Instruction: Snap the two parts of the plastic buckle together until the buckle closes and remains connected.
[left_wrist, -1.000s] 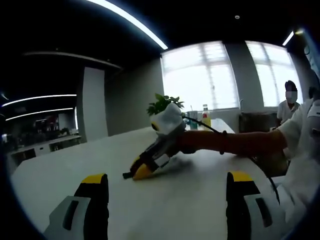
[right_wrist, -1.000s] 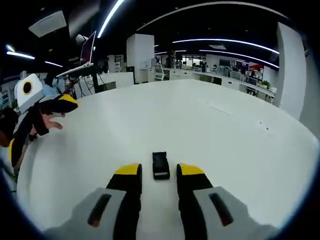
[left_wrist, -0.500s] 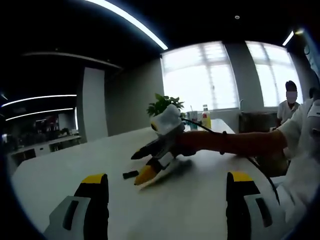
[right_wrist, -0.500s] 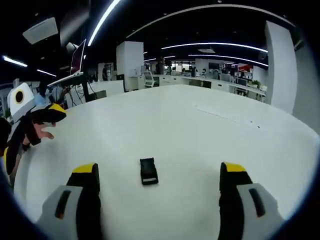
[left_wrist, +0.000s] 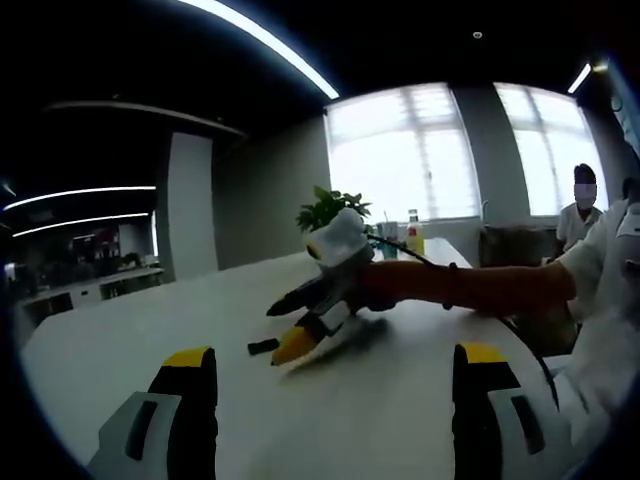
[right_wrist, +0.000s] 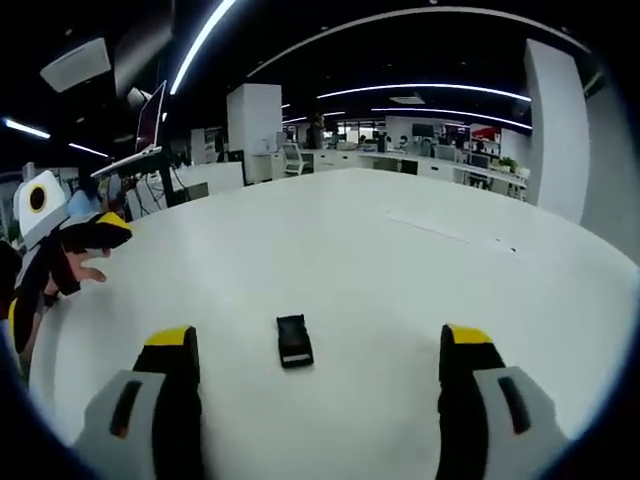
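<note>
In the left gripper view, the left gripper (left_wrist: 330, 405) rose from the bottom edge with its two yellow-tipped jaws spread wide apart, holding nothing and touching nothing; bare white table (left_wrist: 150, 350) showed between them. Further along the table the right gripper (left_wrist: 292, 325) reached in from the right, held by a person's hand and bare forearm (left_wrist: 470, 285). Its jaws were parted, the yellow-tipped lower one close to the tabletop, the darker upper one raised above it. Just to the left of that yellow tip lay a small black buckle (left_wrist: 262, 347) flat on the table, apart from the jaws. It was too small and dark here to tell whether it was one piece or two joined. Behind stood a leafy plant (left_wrist: 328, 206), a bottle (left_wrist: 412, 238), bright windows (left_wrist: 400, 150) and a seated person (left_wrist: 580, 205) at the right edge.

In the right gripper view, the right gripper (right_wrist: 312, 375) showed its own two jaws set wide apart, gripping nothing. The buckle (right_wrist: 294, 341) lay flat on the white table (right_wrist: 420, 280) between and a little beyond the jaw tips, nearer the left jaw, touching neither. It looked like one short black rectangular block; any seam between its halves was hard to make out. At the left edge the left gripper (right_wrist: 60, 260) came into view, partly cut off, so its opening could not be judged from this side. An open office with desks lay beyond.
</note>
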